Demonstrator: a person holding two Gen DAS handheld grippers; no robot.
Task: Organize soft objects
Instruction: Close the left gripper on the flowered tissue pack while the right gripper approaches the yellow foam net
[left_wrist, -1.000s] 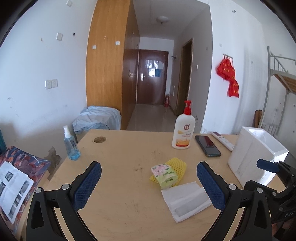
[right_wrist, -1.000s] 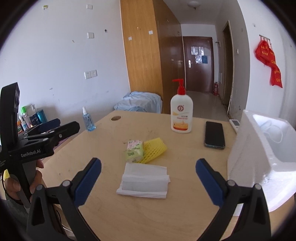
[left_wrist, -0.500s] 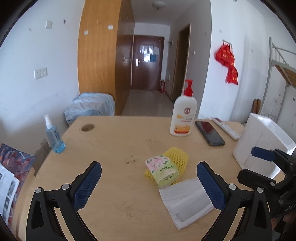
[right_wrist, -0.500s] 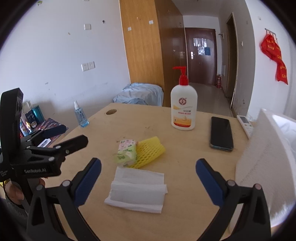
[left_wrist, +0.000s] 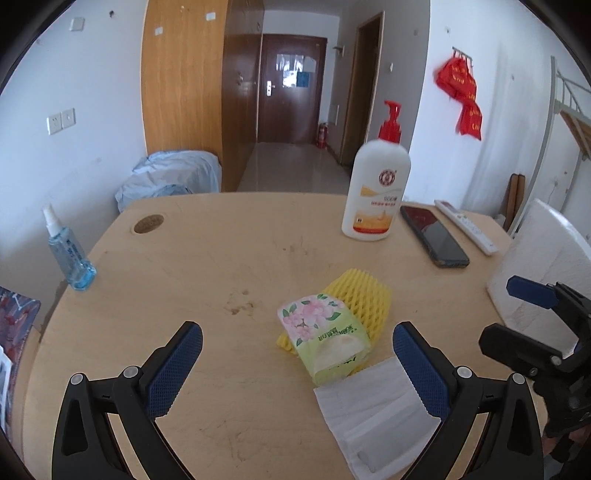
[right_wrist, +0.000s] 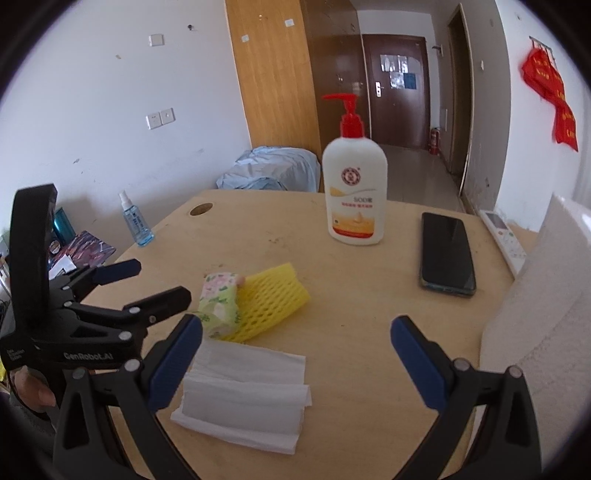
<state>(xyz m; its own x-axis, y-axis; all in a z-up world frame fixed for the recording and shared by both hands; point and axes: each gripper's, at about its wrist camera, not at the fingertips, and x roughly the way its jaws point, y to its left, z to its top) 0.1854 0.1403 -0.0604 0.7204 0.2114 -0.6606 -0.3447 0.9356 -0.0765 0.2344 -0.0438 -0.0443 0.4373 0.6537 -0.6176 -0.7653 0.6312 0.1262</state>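
A green flowered tissue pack (left_wrist: 325, 341) (right_wrist: 219, 304) lies on a yellow foam net sleeve (left_wrist: 364, 299) (right_wrist: 271, 301) in the middle of the wooden table. A folded white paper towel (left_wrist: 373, 417) (right_wrist: 245, 387) lies just in front of them. My left gripper (left_wrist: 297, 367) is open, low over the table, with the tissue pack between and just ahead of its fingers. My right gripper (right_wrist: 295, 363) is open too, above the paper towel. A white foam box (left_wrist: 543, 258) (right_wrist: 535, 302) stands at the table's right edge.
A white pump bottle (left_wrist: 376, 192) (right_wrist: 354, 188), a black phone (left_wrist: 434, 236) (right_wrist: 447, 253) and a white remote (left_wrist: 465, 225) sit at the back right. A blue spray bottle (left_wrist: 70, 254) (right_wrist: 135, 221) stands at the left edge. The left gripper's body (right_wrist: 74, 317) shows in the right wrist view.
Both grippers have moved forward and lower toward the soft objects, which now look larger and closer. Both stay open. Nothing on the table has shifted.
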